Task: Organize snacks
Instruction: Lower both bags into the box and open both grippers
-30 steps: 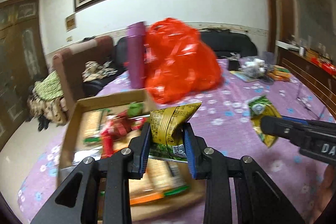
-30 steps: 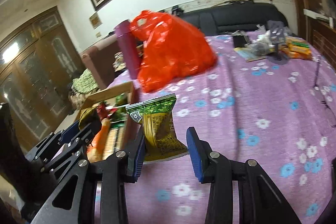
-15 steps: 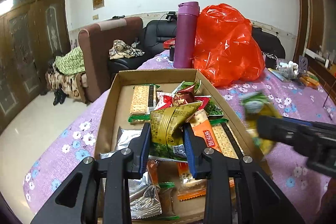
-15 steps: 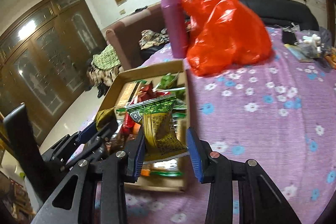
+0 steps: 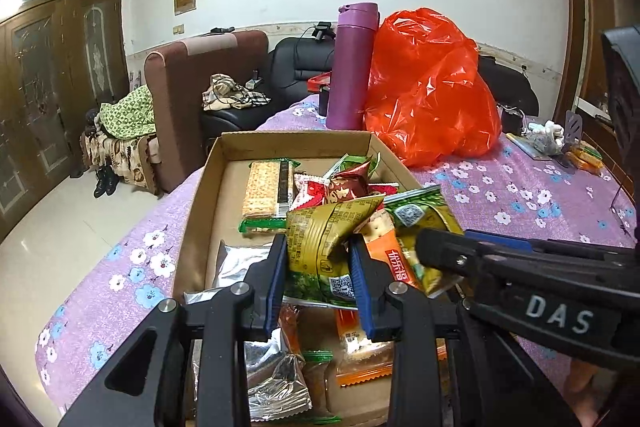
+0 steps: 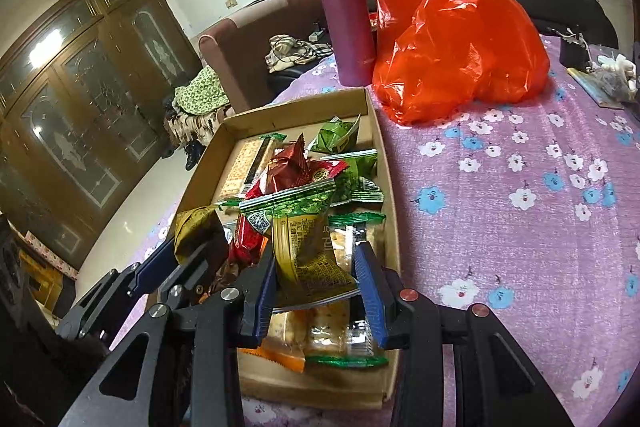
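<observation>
A cardboard box full of snack packets lies on the purple flowered tablecloth. My left gripper is shut on a gold and green snack packet and holds it over the box's near half. My right gripper is shut on a green and yellow snack packet, also over the box's near end. The right gripper and its packet show at the right of the left wrist view. The left gripper and its gold packet show at the left of the right wrist view.
A purple flask and a red plastic bag stand just behind the box. Small items lie at the table's far right. A brown armchair and a black sofa are beyond the table.
Both grippers have swung left from above the open tablecloth to above the box, each still holding its packet. They now hang close together over the box's near end.
</observation>
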